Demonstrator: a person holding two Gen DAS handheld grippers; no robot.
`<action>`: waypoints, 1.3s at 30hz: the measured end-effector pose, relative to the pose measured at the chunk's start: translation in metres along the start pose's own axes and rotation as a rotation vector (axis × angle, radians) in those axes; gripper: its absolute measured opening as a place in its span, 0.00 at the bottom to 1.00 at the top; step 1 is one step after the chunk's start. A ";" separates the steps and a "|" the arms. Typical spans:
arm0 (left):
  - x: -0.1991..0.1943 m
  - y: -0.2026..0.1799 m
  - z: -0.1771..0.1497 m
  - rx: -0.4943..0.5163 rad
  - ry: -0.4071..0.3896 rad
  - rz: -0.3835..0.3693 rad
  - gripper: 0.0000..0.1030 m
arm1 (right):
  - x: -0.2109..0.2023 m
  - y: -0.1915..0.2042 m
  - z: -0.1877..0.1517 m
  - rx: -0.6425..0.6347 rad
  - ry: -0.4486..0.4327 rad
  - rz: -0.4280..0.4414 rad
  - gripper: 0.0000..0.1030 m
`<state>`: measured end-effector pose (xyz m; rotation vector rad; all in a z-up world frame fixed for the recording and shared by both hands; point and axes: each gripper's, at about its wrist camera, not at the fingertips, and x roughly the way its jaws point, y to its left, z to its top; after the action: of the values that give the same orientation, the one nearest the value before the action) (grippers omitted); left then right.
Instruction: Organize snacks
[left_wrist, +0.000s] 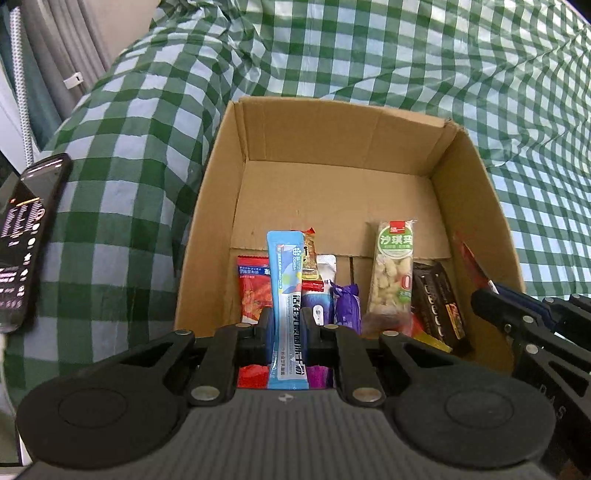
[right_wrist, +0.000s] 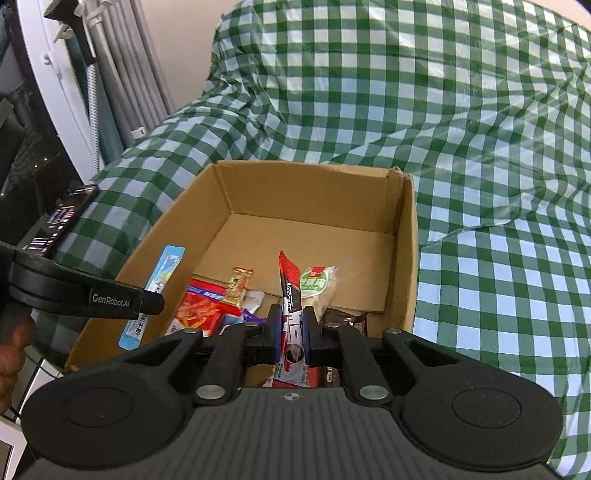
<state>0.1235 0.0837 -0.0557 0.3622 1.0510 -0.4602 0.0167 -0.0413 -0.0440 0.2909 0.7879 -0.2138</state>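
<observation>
The green checked cloth (left_wrist: 369, 55) covers the surface all around. The open cardboard box (left_wrist: 476, 206) rests on it; the far half of its floor is bare, while snack packets crowd the near end, among them a green nut bar (left_wrist: 393, 273) lying lengthwise toward the far wall. The left claw (left_wrist: 286, 325) is pinched on a blue sachet (left_wrist: 284, 280), long axis pointing along the fingers, above the near rim. The right claw (right_wrist: 291, 332) is pinched on a red-and-white sachet (right_wrist: 290, 291), long axis likewise forward, over the box's near end.
</observation>
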 end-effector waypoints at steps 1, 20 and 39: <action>0.004 0.000 0.002 0.002 0.005 0.001 0.15 | 0.003 -0.001 0.000 0.002 0.004 -0.002 0.11; 0.002 0.003 0.003 0.017 -0.053 0.091 1.00 | 0.016 -0.010 0.007 0.039 -0.023 -0.049 0.83; -0.113 -0.001 -0.119 -0.001 -0.163 0.103 1.00 | -0.105 0.044 -0.071 -0.035 -0.106 -0.139 0.99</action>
<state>-0.0124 0.1629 -0.0090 0.3704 0.8697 -0.3902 -0.0895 0.0326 -0.0082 0.1900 0.7070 -0.3435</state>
